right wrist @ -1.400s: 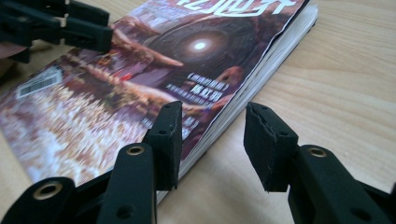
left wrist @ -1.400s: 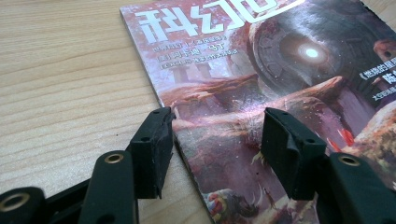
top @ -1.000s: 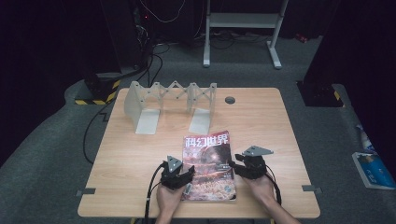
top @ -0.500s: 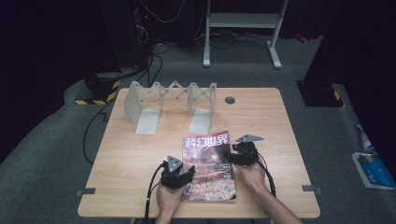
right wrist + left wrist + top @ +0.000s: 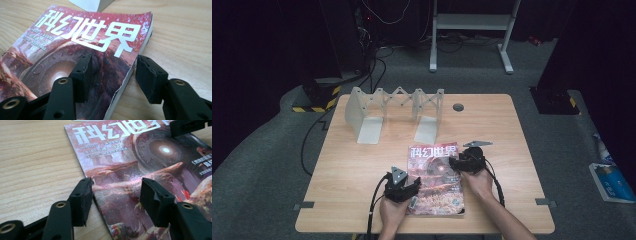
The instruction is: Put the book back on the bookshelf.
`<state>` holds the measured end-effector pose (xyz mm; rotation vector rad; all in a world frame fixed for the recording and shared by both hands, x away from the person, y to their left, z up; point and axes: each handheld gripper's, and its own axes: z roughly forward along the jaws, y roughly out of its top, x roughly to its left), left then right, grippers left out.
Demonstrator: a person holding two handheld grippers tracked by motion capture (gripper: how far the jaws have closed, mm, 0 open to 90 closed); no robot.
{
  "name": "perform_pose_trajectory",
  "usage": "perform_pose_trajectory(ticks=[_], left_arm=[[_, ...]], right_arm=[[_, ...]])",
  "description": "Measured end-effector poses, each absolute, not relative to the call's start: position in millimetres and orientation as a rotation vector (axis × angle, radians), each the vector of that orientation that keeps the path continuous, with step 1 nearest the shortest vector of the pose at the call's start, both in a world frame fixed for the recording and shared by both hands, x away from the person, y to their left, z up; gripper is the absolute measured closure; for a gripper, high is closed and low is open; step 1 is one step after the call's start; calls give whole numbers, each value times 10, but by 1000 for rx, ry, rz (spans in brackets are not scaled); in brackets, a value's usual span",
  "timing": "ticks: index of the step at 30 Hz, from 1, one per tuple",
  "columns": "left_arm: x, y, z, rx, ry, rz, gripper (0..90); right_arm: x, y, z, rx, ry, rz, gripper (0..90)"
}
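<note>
1. My right gripper (image 5: 460,163) has come in from off the magazine's (image 5: 435,177) right side and now sits at its upper right edge. Its jaws have just been opening and now stand wide, released.

2. In the right gripper view those jaws straddle the magazine's open page edge: one pad (image 5: 82,75) hangs over the cover, the other (image 5: 148,80) over the bare table (image 5: 180,37) beside it. Neither presses on anything, so nothing is held there yet.

3. My left gripper (image 5: 404,187) has not shifted. It waits at the lower left edge, jaws partly open and slack.

4. In the left gripper view the spine edge runs between the pads, one (image 5: 82,200) over the wood (image 5: 32,165), the other (image 5: 152,200) over the cover (image 5: 120,172). I see no pinch.

5. The magazine lies flat, cover up, on the near middle of the table (image 5: 362,165), well apart from the white expanding book rack (image 5: 394,107) at the far side.

6. My reading: both grippers are now staged on opposite edges, so the approach looks done and a two-sided grasp comes next. The pages flare slightly on the right, which should give that jaw something to bite under.
</note>
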<state>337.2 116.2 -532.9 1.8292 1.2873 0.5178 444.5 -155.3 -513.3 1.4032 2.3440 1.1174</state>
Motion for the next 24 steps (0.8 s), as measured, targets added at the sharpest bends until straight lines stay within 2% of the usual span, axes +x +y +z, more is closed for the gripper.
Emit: perform_pose_trajectory(ticks=[12, 19, 24], left_arm=[[3371, 1153, -5329, 1831, 1287, 527, 432], [3370, 1150, -5331, 1831, 1288, 530, 432], [3368, 1149, -5332, 1828, 1290, 530, 433]], right_arm=[[4444, -1550, -5158, 1429, 2342, 1142, 491], [4371, -1503, -5067, 1369, 2312, 1145, 560], [4361, -1525, -5044, 1374, 2314, 1175, 579]])
